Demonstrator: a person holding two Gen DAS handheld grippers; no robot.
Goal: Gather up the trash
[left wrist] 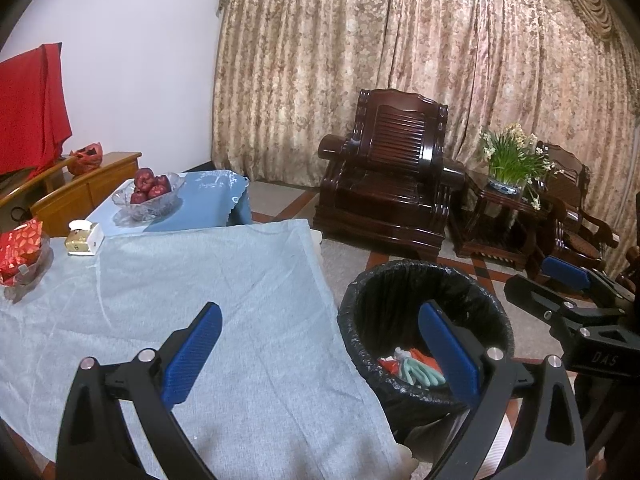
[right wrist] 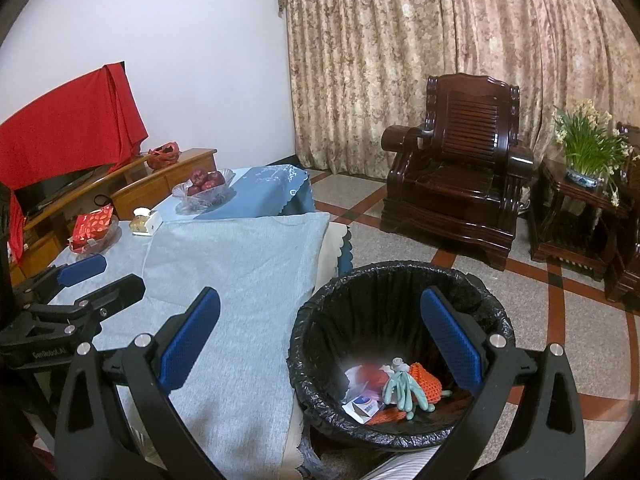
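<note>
1. The left gripper (left wrist: 320,352) has its two blue fingers spread wide apart, and there is nothing between them.
2. The right gripper (right wrist: 320,340) is spread wide too, and it is also empty.
3. The trash bin (right wrist: 400,288) stands on the floor, just beside the table edge. It has a black bag in it.
4. Trash is already lying at the bottom: a pale green glove (right wrist: 402,390), something orange and knitted (right wrist: 426,382), and a small paper packet (right wrist: 362,406).
5. From the right gripper, the bin sits at about 1 o'clock, low and close. From the left gripper it is more at 2 o'clock. So I think the right hand is the nearer one to the bin.
6. The glove's long side runs from 12 o'clock to 6 o'clock in the right view.
7. The grey cloth (left wrist: 220,300) on the table looks bare at 11 o'clock from both grippers. I see no loose trash on it.
8. Far back at 10 o'clock are a bowl of apples (left wrist: 150,190), a small box (left wrist: 84,238) and a red packet (left wrist: 20,250).
9. I think the picking up is mostly done.
</note>
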